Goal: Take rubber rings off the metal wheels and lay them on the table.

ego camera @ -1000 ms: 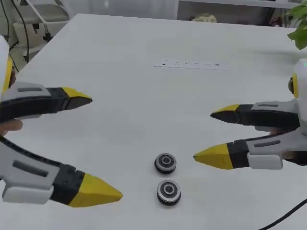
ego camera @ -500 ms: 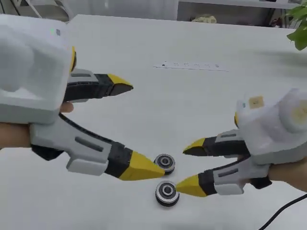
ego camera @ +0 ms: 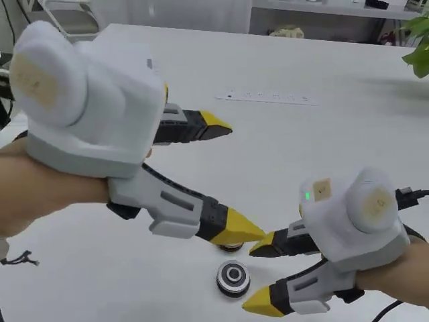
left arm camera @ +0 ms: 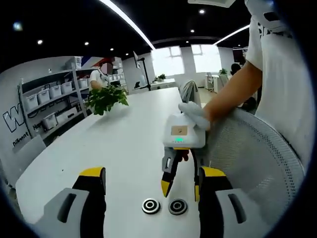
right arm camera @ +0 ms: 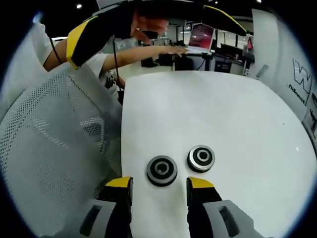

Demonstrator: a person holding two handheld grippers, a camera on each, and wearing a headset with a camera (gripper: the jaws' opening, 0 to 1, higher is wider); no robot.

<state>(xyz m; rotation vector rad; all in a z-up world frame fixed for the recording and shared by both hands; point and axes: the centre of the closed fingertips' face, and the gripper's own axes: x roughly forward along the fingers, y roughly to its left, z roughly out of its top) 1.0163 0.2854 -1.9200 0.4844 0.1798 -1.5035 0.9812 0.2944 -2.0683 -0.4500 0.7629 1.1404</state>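
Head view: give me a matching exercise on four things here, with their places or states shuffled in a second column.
1. near wheel
2. far wheel
3. power strip
4. plant

A. green, at the right edge
B. partly hidden by a yellow jaw tip of the left tool
C. white, flat, far across the table
D. in plain sight beside the right tool

Pairs: 1-D, 2-B, 3-C, 4-A
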